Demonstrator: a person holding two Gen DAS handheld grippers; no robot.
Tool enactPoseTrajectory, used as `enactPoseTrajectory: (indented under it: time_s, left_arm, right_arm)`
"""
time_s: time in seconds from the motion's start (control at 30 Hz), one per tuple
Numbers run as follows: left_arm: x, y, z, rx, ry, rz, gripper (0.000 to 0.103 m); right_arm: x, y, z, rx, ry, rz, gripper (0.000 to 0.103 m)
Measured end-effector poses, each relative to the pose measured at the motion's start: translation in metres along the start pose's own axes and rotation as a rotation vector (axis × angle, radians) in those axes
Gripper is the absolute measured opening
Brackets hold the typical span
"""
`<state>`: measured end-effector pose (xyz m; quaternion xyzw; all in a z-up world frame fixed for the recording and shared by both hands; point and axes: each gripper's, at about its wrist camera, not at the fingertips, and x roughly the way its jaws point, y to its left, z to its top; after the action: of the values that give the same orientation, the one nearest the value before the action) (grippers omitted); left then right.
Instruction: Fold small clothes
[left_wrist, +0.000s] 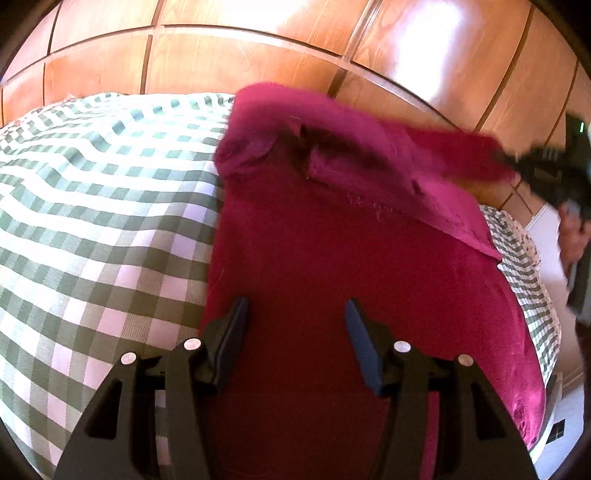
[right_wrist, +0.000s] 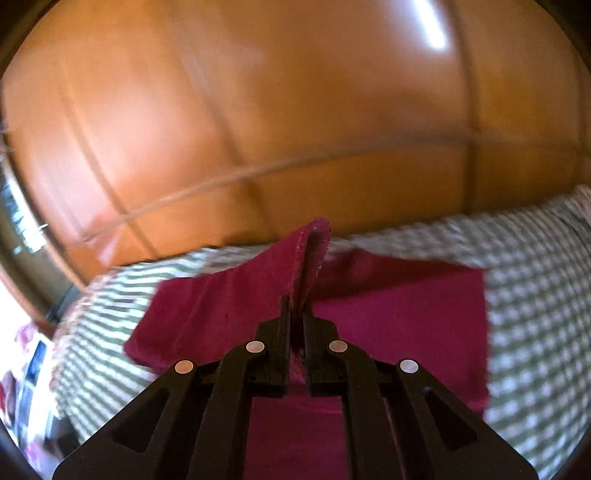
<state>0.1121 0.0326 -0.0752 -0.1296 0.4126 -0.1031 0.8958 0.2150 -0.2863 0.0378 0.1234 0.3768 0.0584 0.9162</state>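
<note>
Magenta cloth (left_wrist: 314, 258) lies on the green-checked bedcover (left_wrist: 92, 221); in the left wrist view, the left gripper (left_wrist: 295, 332) hovers over it, jaws spread, nothing between. Right gripper (left_wrist: 517, 166) lifts one corner. Right wrist view: right gripper (right_wrist: 296, 317) pressed together, pinching the cloth's raised edge (right_wrist: 310, 251) before the wooden panelling (right_wrist: 258, 110).

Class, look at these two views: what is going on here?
A person is folding a dark pink cloth garment on a green-and-white checked bedspread, using handheld tongs. The right tongs are shut on an edge of the garment and lift it off the bed. The left tongs hang open over the flat part, gripping nothing.
</note>
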Motion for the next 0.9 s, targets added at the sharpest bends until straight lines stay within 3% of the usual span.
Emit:
enactPoseTrajectory:
  time_s: [0.2, 0.37, 0.53, 0.63, 0.73, 0.8, 0.87, 0.9]
  left_arm:
    - [-0.009, 0.000, 0.019, -0.046, 0.051, -0.014, 0.054]
    - [-0.021, 0.006, 0.064, -0.071, -0.036, -0.024, 0.054]
    - [-0.009, -0.010, 0.111, -0.003, -0.112, -0.037, 0.053]
    - [0.026, -0.021, 0.123, 0.035, -0.050, -0.044, 0.054]
    - [0.077, -0.017, 0.111, 0.027, 0.100, 0.023, 0.053]
    - [0.077, -0.016, 0.103, 0.040, 0.075, 0.033, 0.052]
    - [0.065, -0.017, 0.104, 0.038, 0.060, 0.021, 0.052]
    - [0.055, -0.014, 0.107, 0.025, 0.040, -0.003, 0.054]
  right_arm:
    - [0.040, -0.070, -0.034, 0.114, 0.100, -0.095, 0.004]
    - [0.055, -0.084, -0.051, 0.151, 0.114, -0.089, 0.004]
    - [0.042, -0.082, -0.042, 0.133, 0.063, -0.097, 0.004]
    - [0.035, -0.084, -0.040, 0.112, 0.047, -0.156, 0.004]
    - [0.047, -0.089, -0.046, 0.092, 0.097, -0.174, 0.004]
    - [0.047, -0.088, -0.048, 0.076, 0.100, -0.173, 0.005]
    - [0.040, -0.089, -0.045, 0.085, 0.097, -0.170, 0.020]
    - [0.036, -0.089, -0.043, 0.085, 0.085, -0.183, 0.043]
